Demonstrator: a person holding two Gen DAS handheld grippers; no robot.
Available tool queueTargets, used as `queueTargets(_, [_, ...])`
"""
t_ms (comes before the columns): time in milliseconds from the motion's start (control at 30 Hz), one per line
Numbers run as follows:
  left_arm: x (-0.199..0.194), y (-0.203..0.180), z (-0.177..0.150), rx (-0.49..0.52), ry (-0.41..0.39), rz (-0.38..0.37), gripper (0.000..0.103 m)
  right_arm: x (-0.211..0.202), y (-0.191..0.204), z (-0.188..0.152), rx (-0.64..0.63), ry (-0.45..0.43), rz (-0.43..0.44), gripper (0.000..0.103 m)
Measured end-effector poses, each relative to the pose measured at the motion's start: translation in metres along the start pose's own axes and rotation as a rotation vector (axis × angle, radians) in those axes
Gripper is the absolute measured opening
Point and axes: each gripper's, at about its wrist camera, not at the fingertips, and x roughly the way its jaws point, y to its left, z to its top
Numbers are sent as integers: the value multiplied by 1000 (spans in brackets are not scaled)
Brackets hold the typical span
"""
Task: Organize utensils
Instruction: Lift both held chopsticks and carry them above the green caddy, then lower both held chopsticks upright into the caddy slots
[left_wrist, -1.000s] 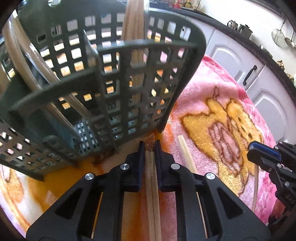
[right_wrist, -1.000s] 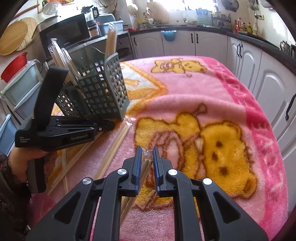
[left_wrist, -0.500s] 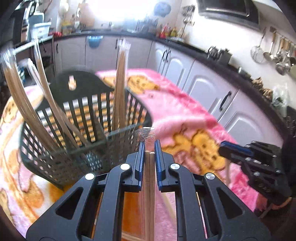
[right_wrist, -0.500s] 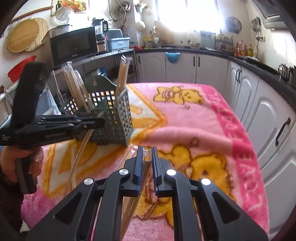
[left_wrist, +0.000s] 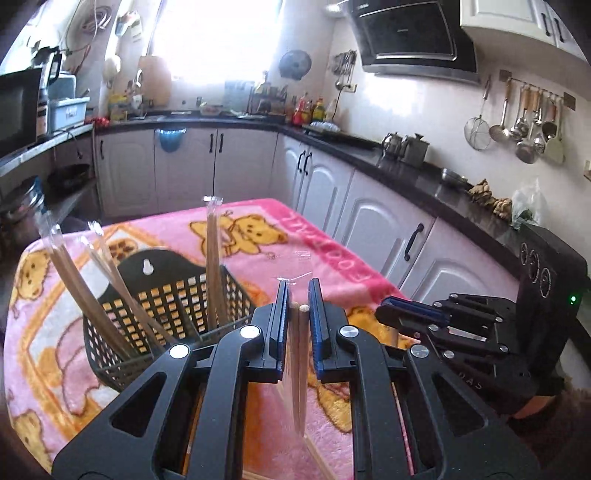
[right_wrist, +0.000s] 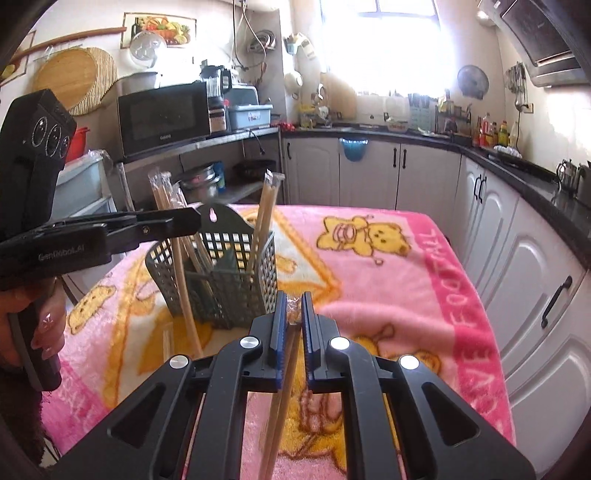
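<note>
A dark green slotted utensil basket (left_wrist: 147, 306) stands on the pink blanket and holds several pairs of wrapped wooden chopsticks (left_wrist: 212, 258). My left gripper (left_wrist: 298, 291) hangs above the table just right of the basket, shut on a wrapped chopstick pair (left_wrist: 300, 343) that runs down below its jaws. In the right wrist view the basket (right_wrist: 221, 291) is ahead and slightly left. My right gripper (right_wrist: 293, 299) is shut on another wrapped chopstick pair (right_wrist: 282, 391). The left gripper (right_wrist: 194, 219) reaches in from the left over the basket's rim, with a person's hand (right_wrist: 48, 321) on its handle.
A pink bear-print blanket (right_wrist: 388, 280) covers the table. A loose chopstick (right_wrist: 166, 341) lies on it left of the basket. White cabinets (right_wrist: 517, 236) with a dark counter run along the right side and the back. A microwave (right_wrist: 162, 114) sits on a shelf at left.
Both grippers have risen off the blanket with their chopstick pairs in them. In the left wrist view the basket has dropped from close overhead to lower left.
</note>
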Motion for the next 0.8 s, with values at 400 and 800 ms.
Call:
queueTargets(400, [-23, -5, 24, 13, -82, 3, 7, -19, 10, 41, -50, -102, -10, 7])
queueTargets(800, [-50, 0, 54, 35, -157, 53, 7, -33, 24, 78, -79, -171, 19, 7])
